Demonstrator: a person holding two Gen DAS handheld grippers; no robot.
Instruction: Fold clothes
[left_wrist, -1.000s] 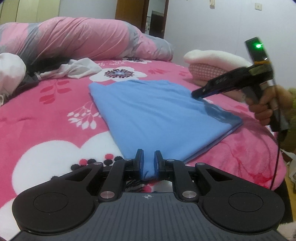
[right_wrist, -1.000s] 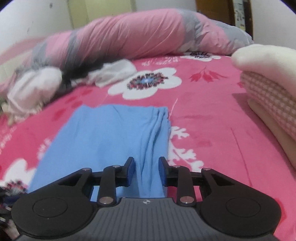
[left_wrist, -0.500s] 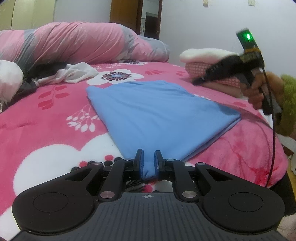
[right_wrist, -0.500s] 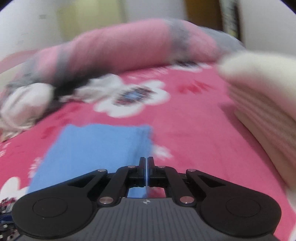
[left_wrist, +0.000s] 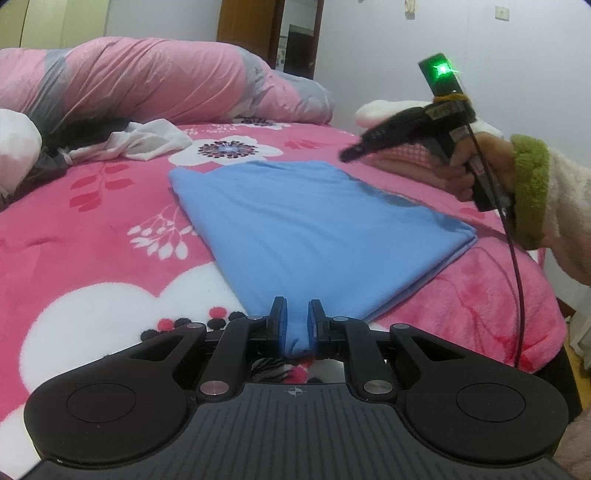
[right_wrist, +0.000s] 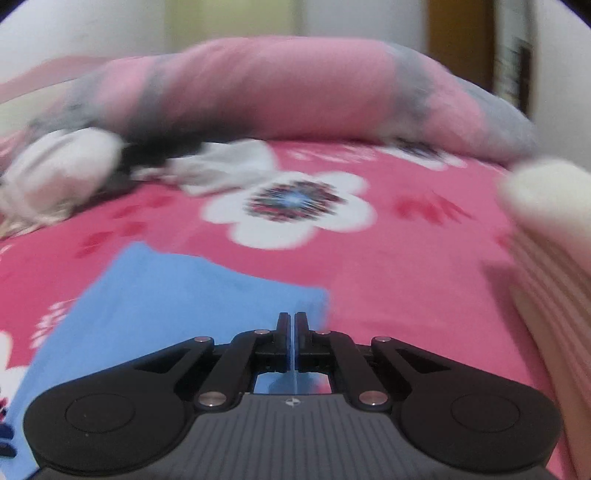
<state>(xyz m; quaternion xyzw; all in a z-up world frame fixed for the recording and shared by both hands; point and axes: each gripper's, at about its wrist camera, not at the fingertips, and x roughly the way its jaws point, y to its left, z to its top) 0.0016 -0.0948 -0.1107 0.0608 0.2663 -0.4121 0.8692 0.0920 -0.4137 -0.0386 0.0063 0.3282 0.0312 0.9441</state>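
Left hand-held gripper (left_wrist: 297, 325) pinches blue garment (left_wrist: 314, 229); right hand-held gripper (right_wrist: 294, 332) closed, empty

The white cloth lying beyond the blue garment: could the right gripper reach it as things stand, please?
Probably yes: the right gripper is shut, empty and raised above the blue garment, with only open bedspread before the white cloth.

L gripper (left_wrist: 296, 322) clamped on cloth corner; R gripper (right_wrist: 292, 328) closed empty (hand (left_wrist: 466, 170) gripping handle), raised.
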